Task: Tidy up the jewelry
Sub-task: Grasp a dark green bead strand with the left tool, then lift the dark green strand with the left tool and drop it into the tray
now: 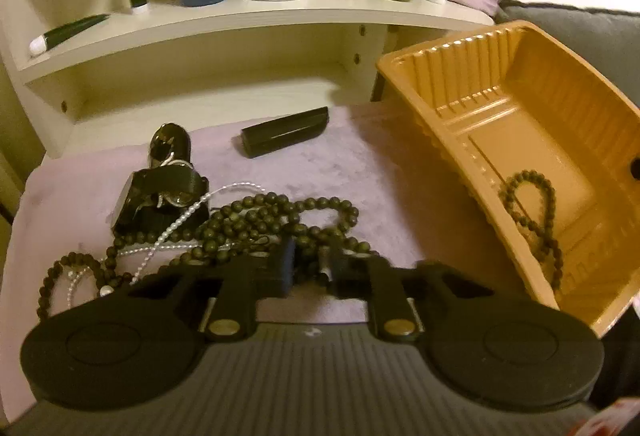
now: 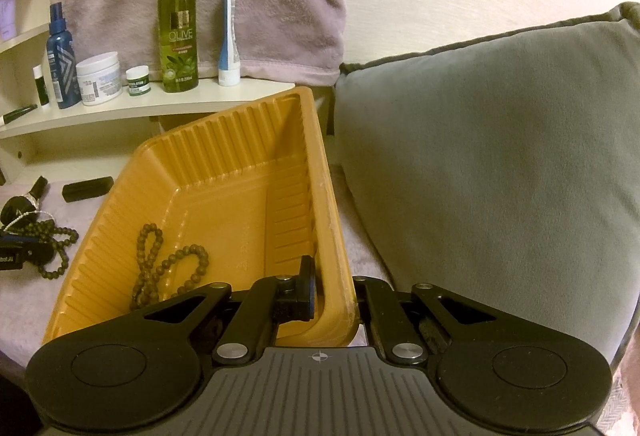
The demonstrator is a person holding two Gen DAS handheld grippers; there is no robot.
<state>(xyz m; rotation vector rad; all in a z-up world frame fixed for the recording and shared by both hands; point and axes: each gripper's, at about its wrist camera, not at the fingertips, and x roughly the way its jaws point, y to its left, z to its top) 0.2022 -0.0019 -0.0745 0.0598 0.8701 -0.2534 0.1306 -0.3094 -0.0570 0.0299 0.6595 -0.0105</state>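
right gripper (image 2: 332, 292) pinching tilted orange tray (image 2: 224, 140) rim | left gripper (image 1: 310, 264) closing narrowly over dark bead necklace (image 1: 256, 220) left of tray, grasp unclear | risk: pearl strand (image 1: 188, 220) tangling, dragging along

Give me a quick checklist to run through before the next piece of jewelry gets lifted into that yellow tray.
1. Right tongs clamp the tray wall: ok.
2. Tray tipped open toward the pile: ok.
3. Room left in the tray beside the bead bracelet: ok.
4. Left tongs at the dark bead strand: ok.
5. Strand actually pinched: cannot tell.
6. Dark beads free of the pearl chain: not ok, tangled.
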